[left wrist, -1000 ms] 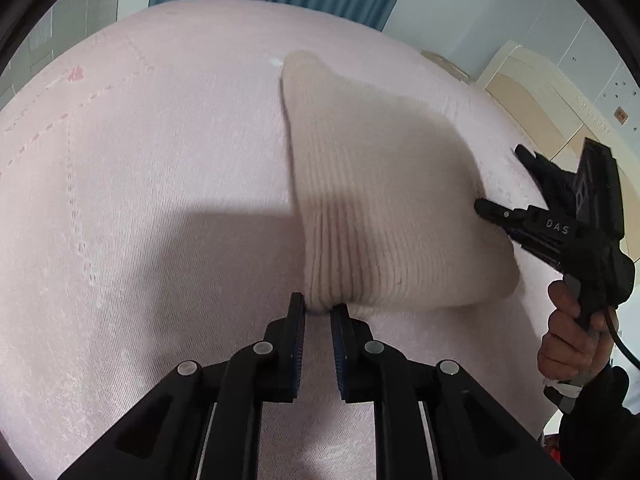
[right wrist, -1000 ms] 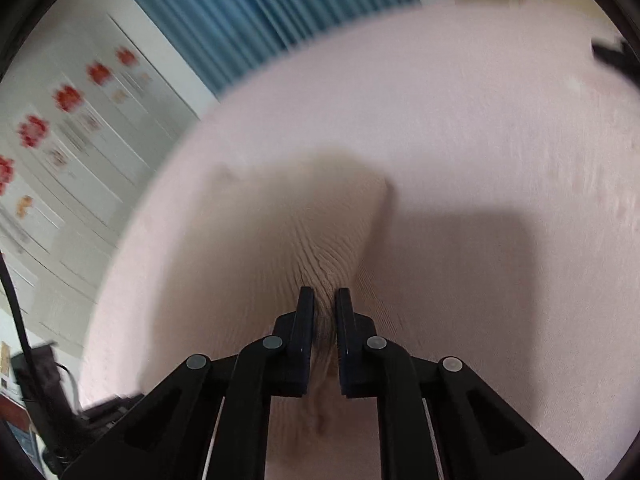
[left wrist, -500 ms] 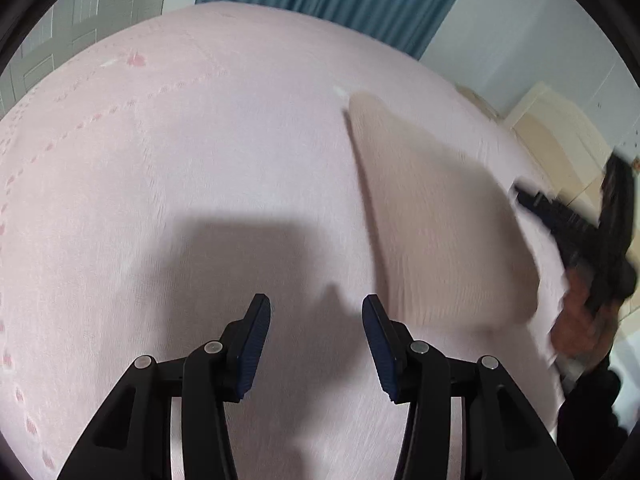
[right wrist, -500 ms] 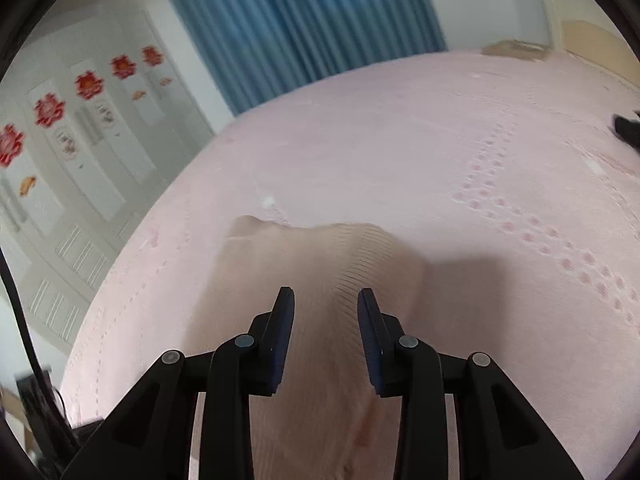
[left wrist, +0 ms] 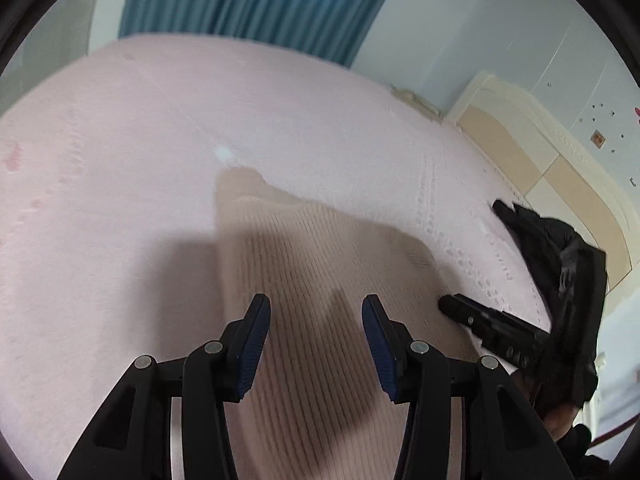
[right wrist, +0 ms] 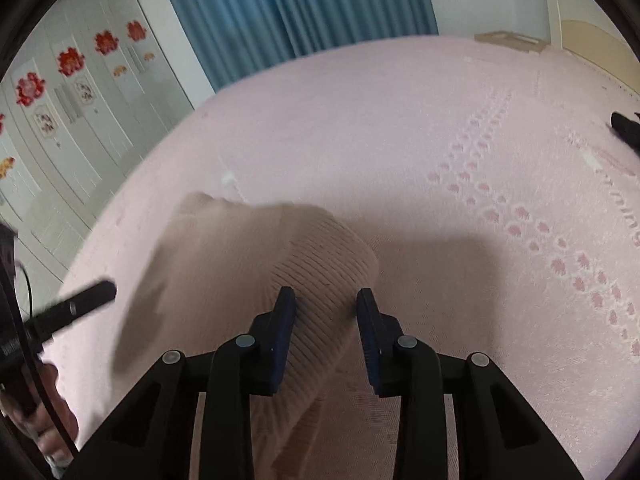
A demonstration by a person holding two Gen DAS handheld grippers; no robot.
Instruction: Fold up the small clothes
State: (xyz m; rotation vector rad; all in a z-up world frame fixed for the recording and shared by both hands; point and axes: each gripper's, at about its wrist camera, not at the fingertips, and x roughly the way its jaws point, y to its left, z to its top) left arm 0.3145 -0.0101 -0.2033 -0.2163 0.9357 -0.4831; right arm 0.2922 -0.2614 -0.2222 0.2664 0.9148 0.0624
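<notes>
Sock (left wrist: pixel 320 280) lies flat on bed (left wrist: pixel 120 160). My left gripper (left wrist: pixel 316 344) above its near end; right gripper (right wrist: pixel 326 328) above its other side. Curtain (left wrist: pixel 256 0) behind bed.

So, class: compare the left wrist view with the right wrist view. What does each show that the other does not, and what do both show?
Only the left wrist view shows the cream bed frame panel at the right and the open left tongs close up over the knit.

Only the right wrist view shows the white wardrobe doors with red flower decorations, the pink paw-print pattern on the bedspread, and the open right tongs close up.

Both show the beige ribbed knit garment lying on the pink bedspread, and the blue curtain behind.
</notes>
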